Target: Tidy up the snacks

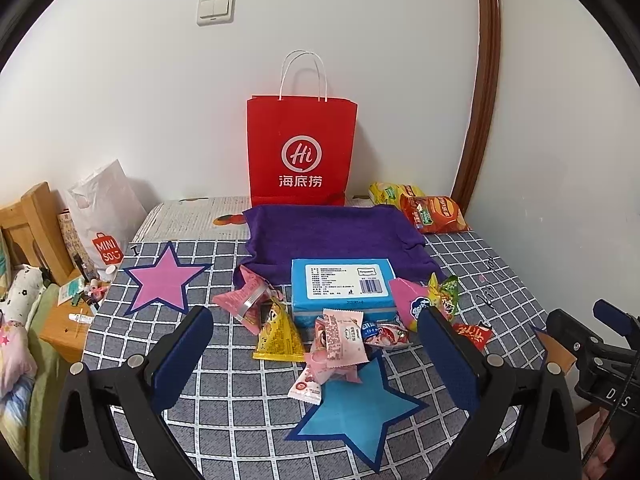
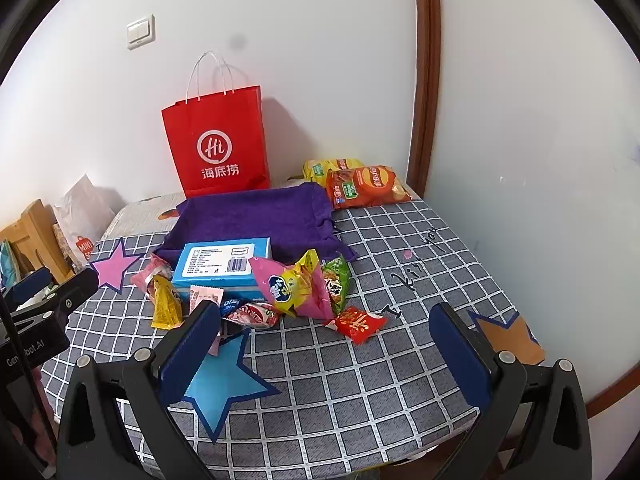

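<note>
Several small snack packets lie around a blue box on the checked tablecloth: a yellow triangular pack, pink wrappers, a pink pack, a green pack and a red packet. Two crisp bags lie at the back right. A purple cloth and a red paper bag stand behind. My left gripper is open and empty, hovering before the pile. My right gripper is open and empty, to the right of the pile.
A blue star, a pink star and an orange star lie flat on the cloth. A wooden nightstand with clutter and a white Miniso bag stand left. The wall and a door frame close the back right.
</note>
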Available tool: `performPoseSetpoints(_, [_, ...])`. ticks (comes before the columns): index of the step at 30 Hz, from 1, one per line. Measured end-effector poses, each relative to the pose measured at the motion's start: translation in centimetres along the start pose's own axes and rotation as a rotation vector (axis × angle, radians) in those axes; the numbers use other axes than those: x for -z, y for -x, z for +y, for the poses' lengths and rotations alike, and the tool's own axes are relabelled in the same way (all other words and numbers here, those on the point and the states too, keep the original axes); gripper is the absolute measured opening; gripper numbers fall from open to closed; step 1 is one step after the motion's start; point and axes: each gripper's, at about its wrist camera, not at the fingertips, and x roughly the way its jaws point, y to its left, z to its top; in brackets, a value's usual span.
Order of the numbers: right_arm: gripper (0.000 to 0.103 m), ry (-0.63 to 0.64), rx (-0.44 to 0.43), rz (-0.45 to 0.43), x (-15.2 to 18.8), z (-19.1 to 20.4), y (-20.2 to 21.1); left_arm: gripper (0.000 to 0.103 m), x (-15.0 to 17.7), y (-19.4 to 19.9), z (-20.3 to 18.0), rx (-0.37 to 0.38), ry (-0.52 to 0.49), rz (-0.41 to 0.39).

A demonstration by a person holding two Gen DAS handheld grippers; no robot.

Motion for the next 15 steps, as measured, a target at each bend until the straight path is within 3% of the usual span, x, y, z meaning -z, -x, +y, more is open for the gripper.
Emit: performPoseSetpoints(15, [0.102, -0.012, -0.003, -0.006, 0.03, -0.19, 0.37, 0.102, -0.28, 0.29, 0.23, -0.003, 0.006, -0.011])
